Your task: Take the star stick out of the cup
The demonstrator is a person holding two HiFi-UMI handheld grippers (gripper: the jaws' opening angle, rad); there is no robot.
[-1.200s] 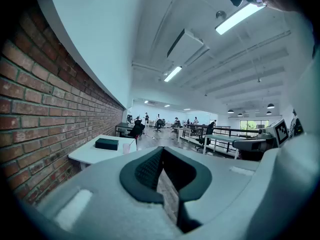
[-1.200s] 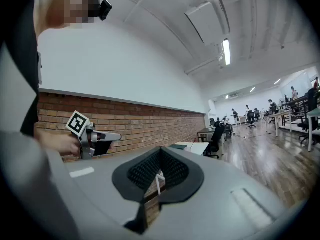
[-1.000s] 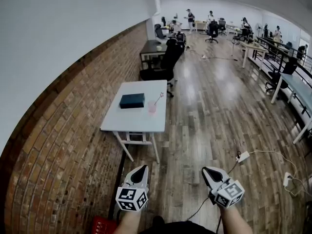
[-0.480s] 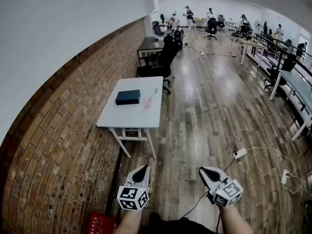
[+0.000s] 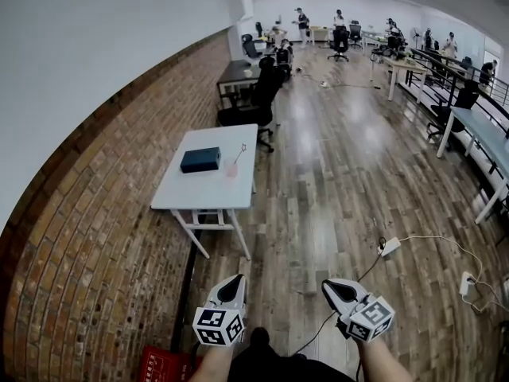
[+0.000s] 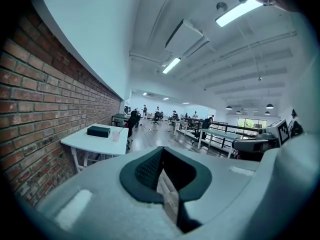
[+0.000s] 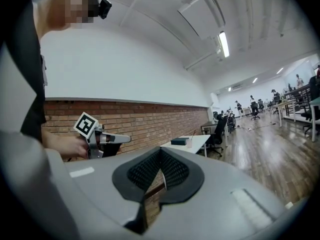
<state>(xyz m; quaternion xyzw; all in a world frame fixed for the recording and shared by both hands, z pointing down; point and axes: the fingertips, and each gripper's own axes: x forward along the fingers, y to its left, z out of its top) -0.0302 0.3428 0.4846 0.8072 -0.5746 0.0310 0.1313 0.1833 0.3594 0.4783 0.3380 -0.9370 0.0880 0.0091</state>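
A long open-plan office with a wooden floor stretches ahead, and a brick wall runs down its left side. Against that wall stands a white table, well apart from the person wearing the head camera. A dark box lies on the table's left half. Low in the head view, the left gripper and the right gripper are held side by side over the floor, both pointing towards the table. Each gripper's own view shows its black pads pressed together with nothing between them, so both are closed and empty. Just to the right of the box, near the table's aisle-side edge, stands a small pale pink cup. The thin star stick leans out of it up and to the right, its star tip too small to make out in detail. The task appears to be at its very start, in the approach. Nothing has been touched, and the stick sits in the cup with open floor between the person and the table. The next move probably calls for closing that gap. One gripper would then open and line its jaws up on the bare part of the stick above the rim. The stick is slender and the cup looks light, so the other gripper may need to steady the cup for a clean lift.
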